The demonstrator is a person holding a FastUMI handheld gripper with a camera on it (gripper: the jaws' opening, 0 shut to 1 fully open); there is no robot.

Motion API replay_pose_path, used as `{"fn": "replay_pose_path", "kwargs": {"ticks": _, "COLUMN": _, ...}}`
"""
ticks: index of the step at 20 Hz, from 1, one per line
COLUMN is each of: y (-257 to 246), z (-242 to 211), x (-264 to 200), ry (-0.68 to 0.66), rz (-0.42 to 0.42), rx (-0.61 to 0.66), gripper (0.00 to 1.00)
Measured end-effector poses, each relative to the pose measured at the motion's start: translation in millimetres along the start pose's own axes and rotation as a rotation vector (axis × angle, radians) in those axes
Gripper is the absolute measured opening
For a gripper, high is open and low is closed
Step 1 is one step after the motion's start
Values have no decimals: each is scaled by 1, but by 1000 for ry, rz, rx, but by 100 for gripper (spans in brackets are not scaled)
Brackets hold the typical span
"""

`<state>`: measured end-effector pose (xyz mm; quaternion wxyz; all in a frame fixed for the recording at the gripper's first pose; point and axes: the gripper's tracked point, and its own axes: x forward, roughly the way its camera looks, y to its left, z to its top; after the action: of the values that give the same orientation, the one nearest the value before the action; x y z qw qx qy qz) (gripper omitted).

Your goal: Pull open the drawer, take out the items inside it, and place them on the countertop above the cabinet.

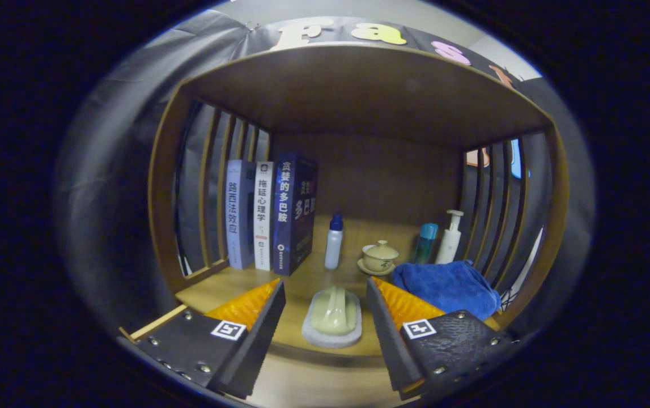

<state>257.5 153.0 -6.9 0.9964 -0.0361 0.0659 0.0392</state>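
Gripper view faces the open front of a wooden cabinet (359,96) with slatted sides. The tongs (325,317) are spread wide and grip nothing. Between their fingers (256,323), just ahead of the tips, a pale scrub brush (333,314) with a moulded handle lies flat on the desk (302,283), near its front edge.

Further back on the desk stand three upright books (271,215) against the left slats, a small white bottle with a blue cap (334,241), a lidded tea cup on a saucer (379,256), a teal bottle (425,242) and a white pump bottle (450,237). A folded blue towel (446,286) lies just beside the right finger, in front of the two bottles.

The drawer itself cannot be identified here; a light strip of wood below the left finger may belong to it, but this is uncertain.

Assessment: several items rest on the desk, so part of the transfer appears complete. The brush sits nearest the spread tongs and reads as freshly set down or about to be adjusted. Whether items remain in the drawer cannot be told.
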Motion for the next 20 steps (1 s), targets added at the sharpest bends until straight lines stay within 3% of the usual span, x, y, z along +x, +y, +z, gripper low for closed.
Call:
{"fn": "replay_pose_path", "kwargs": {"ticks": 9, "y": 19, "z": -36, "x": -93, "ry": 15, "rz": 85, "rx": 29, "gripper": 86}}
{"fn": "replay_pose_path", "kwargs": {"ticks": 12, "y": 24, "z": -52, "x": -126, "ry": 8, "rz": 67, "rx": 44, "gripper": 87}}
{"fn": "replay_pose_path", "kwargs": {"ticks": 20, "y": 9, "z": -108, "x": -182, "ry": 13, "rz": -98, "rx": -11, "gripper": 97}}
